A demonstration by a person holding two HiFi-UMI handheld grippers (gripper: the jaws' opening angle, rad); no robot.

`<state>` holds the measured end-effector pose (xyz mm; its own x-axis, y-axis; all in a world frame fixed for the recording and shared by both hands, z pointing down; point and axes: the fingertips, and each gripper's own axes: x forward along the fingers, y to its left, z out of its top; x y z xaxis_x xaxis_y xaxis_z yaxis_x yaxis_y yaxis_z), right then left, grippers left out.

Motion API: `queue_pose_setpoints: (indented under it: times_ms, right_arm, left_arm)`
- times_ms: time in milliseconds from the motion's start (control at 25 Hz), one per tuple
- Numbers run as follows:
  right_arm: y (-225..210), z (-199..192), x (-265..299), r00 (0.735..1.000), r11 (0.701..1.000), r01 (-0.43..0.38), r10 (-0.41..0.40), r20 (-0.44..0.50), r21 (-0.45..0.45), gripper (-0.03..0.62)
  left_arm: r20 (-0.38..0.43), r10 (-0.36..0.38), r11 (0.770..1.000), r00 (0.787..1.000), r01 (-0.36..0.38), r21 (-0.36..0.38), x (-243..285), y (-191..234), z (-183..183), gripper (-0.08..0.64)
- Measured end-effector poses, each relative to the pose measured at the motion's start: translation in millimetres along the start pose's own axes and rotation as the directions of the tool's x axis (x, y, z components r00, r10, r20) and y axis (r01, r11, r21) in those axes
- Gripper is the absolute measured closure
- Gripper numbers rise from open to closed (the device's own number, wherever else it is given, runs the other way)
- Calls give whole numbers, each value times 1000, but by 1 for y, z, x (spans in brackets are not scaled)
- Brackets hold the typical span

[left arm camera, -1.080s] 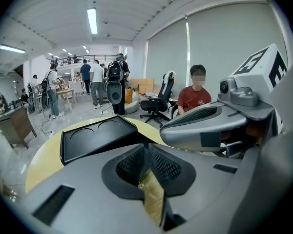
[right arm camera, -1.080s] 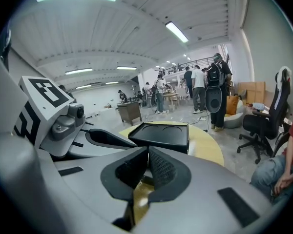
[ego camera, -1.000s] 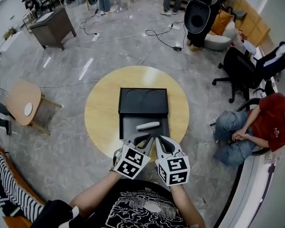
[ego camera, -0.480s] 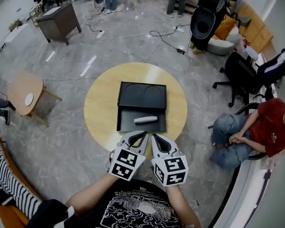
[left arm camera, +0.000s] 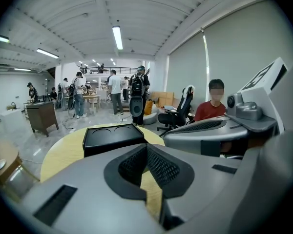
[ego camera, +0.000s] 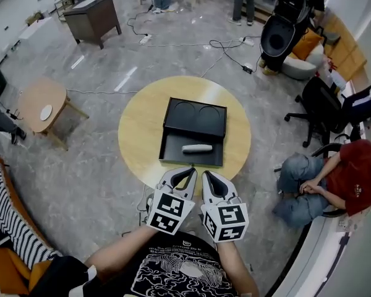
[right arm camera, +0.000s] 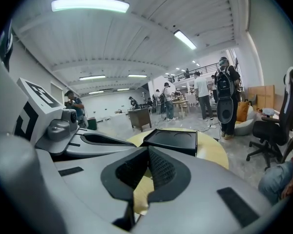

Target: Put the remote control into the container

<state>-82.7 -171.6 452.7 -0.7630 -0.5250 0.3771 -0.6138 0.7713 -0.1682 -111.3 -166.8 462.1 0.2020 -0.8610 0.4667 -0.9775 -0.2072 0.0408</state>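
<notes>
Remote control (ego camera: 197,148): being judged light, rigid and smooth-cased, best gripped across its narrow middle. It is being carried flat in the near compartment of the black container (ego camera: 195,117) on the round table (ego camera: 142,129). Left gripper (ego camera: 187,173) and right gripper (ego camera: 208,177): jaws being held closed and empty, just nearer than the remote control, apart from it.

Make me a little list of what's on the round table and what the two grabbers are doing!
table: round, yellow top
container: black, open, on the table; far part has two round dips
remote control: light grey, lying inside the container's near compartment
left gripper: shut, holding nothing, by the table's near edge
right gripper: shut, holding nothing, beside the left gripper
job: looks done, the remote control is in the container
</notes>
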Motion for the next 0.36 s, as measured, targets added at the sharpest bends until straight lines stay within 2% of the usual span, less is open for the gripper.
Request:
queue_pose_setpoints:
  times_ms: [360]
  right_arm:
    - [23, -10, -7, 999, 999, -33, 33, 6, -31, 569]
  left_arm:
    - [30, 35, 999, 999, -35, -28, -22, -2, -11, 546]
